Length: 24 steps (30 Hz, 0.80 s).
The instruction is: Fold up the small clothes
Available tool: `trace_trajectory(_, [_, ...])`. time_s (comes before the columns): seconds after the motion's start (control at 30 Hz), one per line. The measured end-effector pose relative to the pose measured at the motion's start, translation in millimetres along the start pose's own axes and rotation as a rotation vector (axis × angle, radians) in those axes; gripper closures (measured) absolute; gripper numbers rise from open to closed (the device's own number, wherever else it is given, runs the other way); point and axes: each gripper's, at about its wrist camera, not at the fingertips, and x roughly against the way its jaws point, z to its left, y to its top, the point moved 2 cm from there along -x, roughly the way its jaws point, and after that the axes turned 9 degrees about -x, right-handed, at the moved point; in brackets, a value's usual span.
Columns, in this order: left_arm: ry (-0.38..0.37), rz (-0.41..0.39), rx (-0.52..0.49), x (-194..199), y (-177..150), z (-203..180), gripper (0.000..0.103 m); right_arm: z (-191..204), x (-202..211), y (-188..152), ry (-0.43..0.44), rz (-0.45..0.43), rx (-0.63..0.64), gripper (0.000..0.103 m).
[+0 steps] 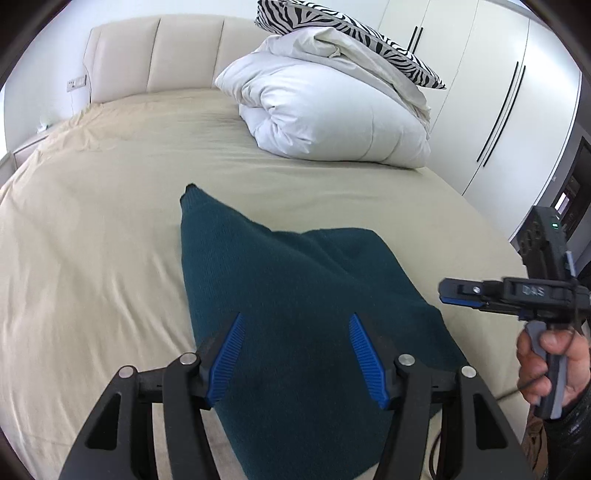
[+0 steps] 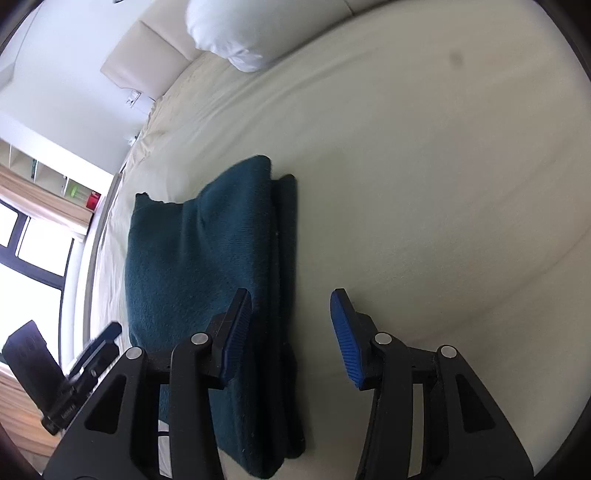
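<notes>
Both our claws are spread and holding nothing. The left gripper (image 1: 295,354) hangs over the near end of the teal knit garment (image 1: 295,295), already folded on the bed sheet (image 1: 92,240). The right gripper (image 2: 291,332) straddles its stacked edge. Our guess: a sloppy pinch grabs only the top layer and peels the fold open. Only the right wrist view shows those layers; the left shows the duvet (image 1: 325,110).

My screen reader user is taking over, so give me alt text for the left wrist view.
The open left tongs hover over a dark teal knitted garment, partly folded on a beige bedsheet. At the right edge a hand holds the right tongs, whose opening cannot be judged here. A rolled white duvet under a zebra-print pillow sits behind.
</notes>
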Motion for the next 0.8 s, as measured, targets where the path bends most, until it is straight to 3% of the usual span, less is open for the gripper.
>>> trace_trajectory(0.13, [0.063, 0.016, -0.038, -29, 24, 3, 0.041, 45, 14, -27, 0.151, 0.018, 0.146, 0.059])
trace_trajectory(0.2, [0.081, 0.063, -0.052, -49, 25, 5, 0.041, 56, 0, -38, 0.154, 0.049, 0.19, 0.059])
trace_trajectory(0.27, [0.123, 0.119, -0.081, -71, 22, 7, 0.04, 51, -27, -42, 0.11, 0.095, 0.163, 0.071])
trace_trajectory(0.3, [0.141, 0.142, -0.103, -80, 19, 9, 0.037, 40, -33, -44, 0.121, 0.102, 0.141, 0.072])
trace_trajectory(0.37, [0.13, 0.136, -0.09, -86, 16, 15, 0.033, 28, -30, -48, 0.178, 0.09, 0.118, 0.077])
trace_trajectory(0.57, [0.077, 0.159, -0.055, -93, 14, 29, 0.03, 20, -21, -58, 0.176, 0.113, 0.126, 0.081])
trace_trajectory(0.7, [0.086, 0.152, -0.055, -96, 11, 27, 0.028, 42, -5, -42, 0.208, 0.099, 0.132, 0.077])
trace_trajectory(0.8, [0.085, 0.159, -0.05, -99, 11, 27, 0.028, 66, -8, -14, 0.245, 0.066, 0.131, 0.057])
